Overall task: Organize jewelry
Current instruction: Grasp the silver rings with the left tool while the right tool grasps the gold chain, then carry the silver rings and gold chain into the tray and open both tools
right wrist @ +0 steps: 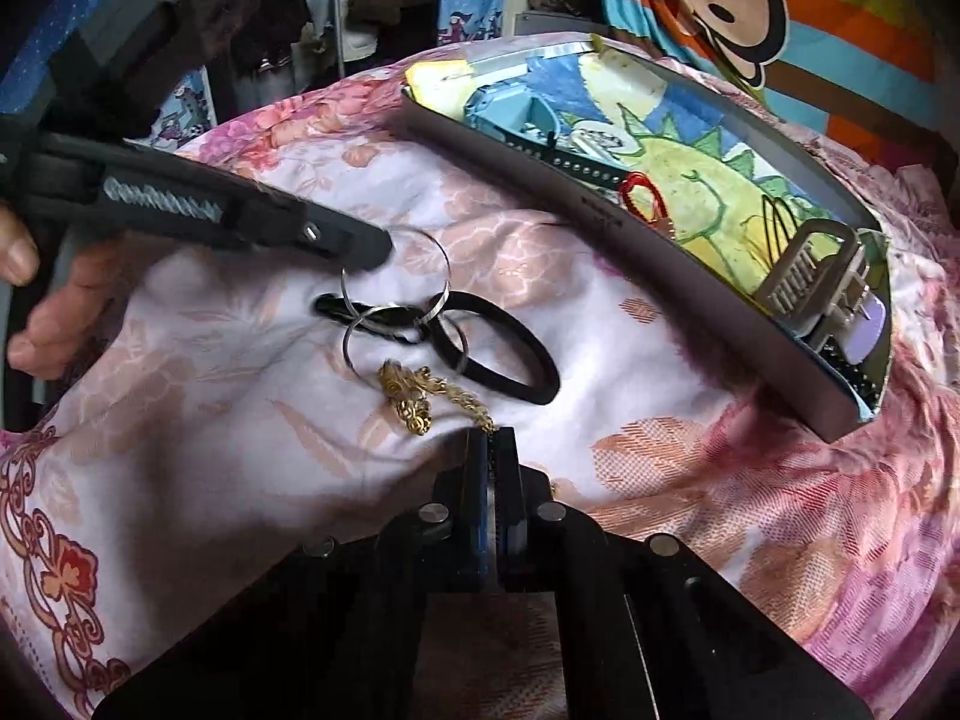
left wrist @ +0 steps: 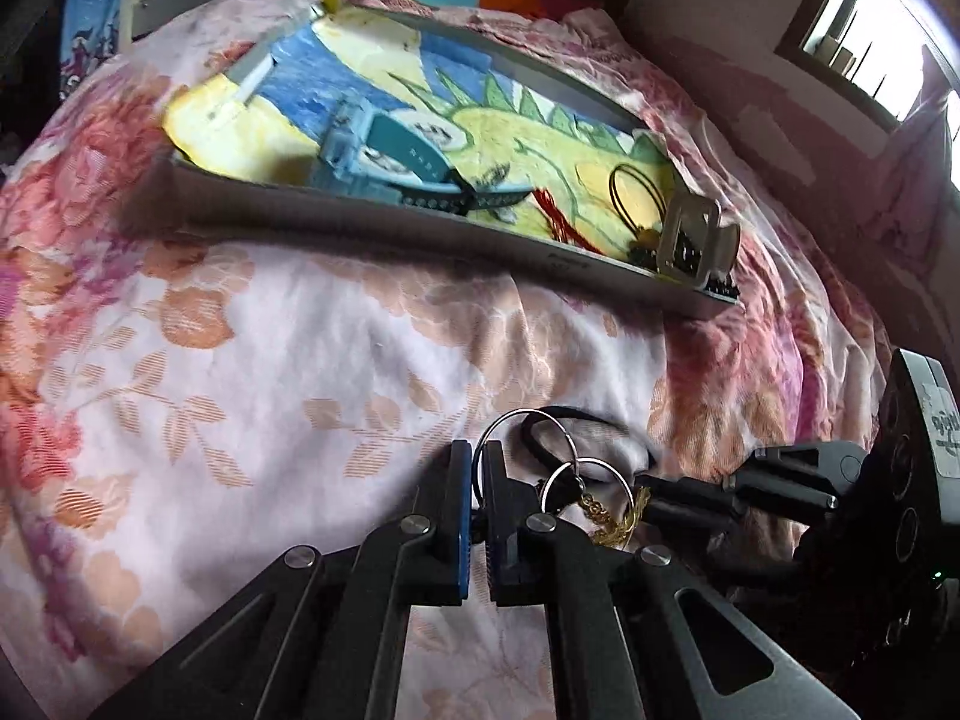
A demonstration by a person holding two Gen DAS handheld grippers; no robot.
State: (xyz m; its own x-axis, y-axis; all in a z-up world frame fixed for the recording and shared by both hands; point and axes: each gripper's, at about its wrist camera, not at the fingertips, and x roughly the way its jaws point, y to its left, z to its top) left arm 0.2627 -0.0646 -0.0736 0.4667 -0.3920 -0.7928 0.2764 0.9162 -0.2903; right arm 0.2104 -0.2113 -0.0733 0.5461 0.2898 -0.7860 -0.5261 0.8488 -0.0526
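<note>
On the floral bedspread (right wrist: 240,420), at about six o'clock from the tray (right wrist: 540,180), we see the jewelry lying in a small tangle: thin silver hoop rings (right wrist: 447,267), smooth and bright, linked through one another; a matte black elastic hair band (right wrist: 516,384) looped in a flattened oval beneath them; and a fine gold chain (right wrist: 414,396) bunched into a glittering knot at five o'clock of the hoops. We hold the left gripper (left wrist: 477,468) with its jaws closed tight on the rim of the larger hoop, the wire passing between the blue pads. We hold the right gripper (right wrist: 492,444) with its jaws closed as well, pinching the trailing end of the gold chain. The bedspread is a soft, wrinkled weave with pink and peach flowers on white. At twelve o'clock the shallow grey tray, lined with a bright cartoon cloth, carries a teal watch (left wrist: 390,150) with a perforated strap, a red cord loop (right wrist: 645,195), thin black bands (left wrist: 636,192) and a silver metal buckle (left wrist: 690,240) at its right end.
</note>
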